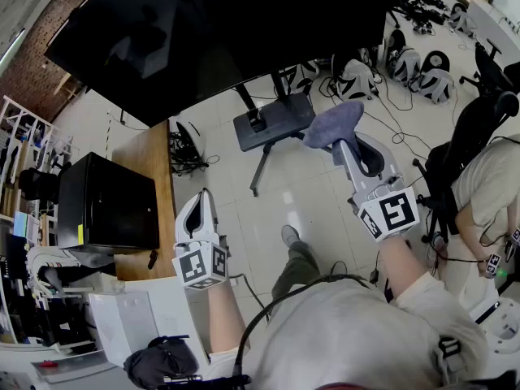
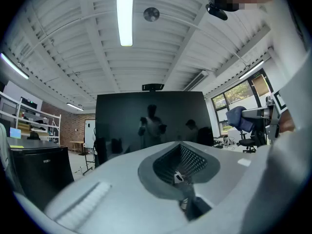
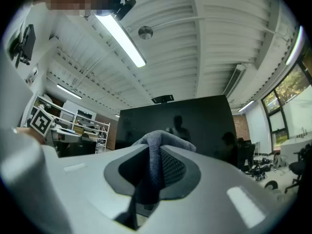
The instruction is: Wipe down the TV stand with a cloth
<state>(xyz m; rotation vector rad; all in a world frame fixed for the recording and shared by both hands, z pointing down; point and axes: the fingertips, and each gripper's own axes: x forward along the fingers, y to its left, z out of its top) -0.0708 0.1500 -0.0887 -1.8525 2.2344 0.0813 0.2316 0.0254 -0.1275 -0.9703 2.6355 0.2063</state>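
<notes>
One cloth (image 1: 333, 123) (in right gripper (image 1: 344, 143))

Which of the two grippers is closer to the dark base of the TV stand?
Right. The right gripper, holding the cloth, hovers just right of the stand base. The left gripper is well back, beside the wooden table.

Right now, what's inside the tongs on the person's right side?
A grey-blue cloth, pinched between the right tongs and bunching out past their tips. How far it reaches back cannot be seen; the tongs cover it.
</notes>
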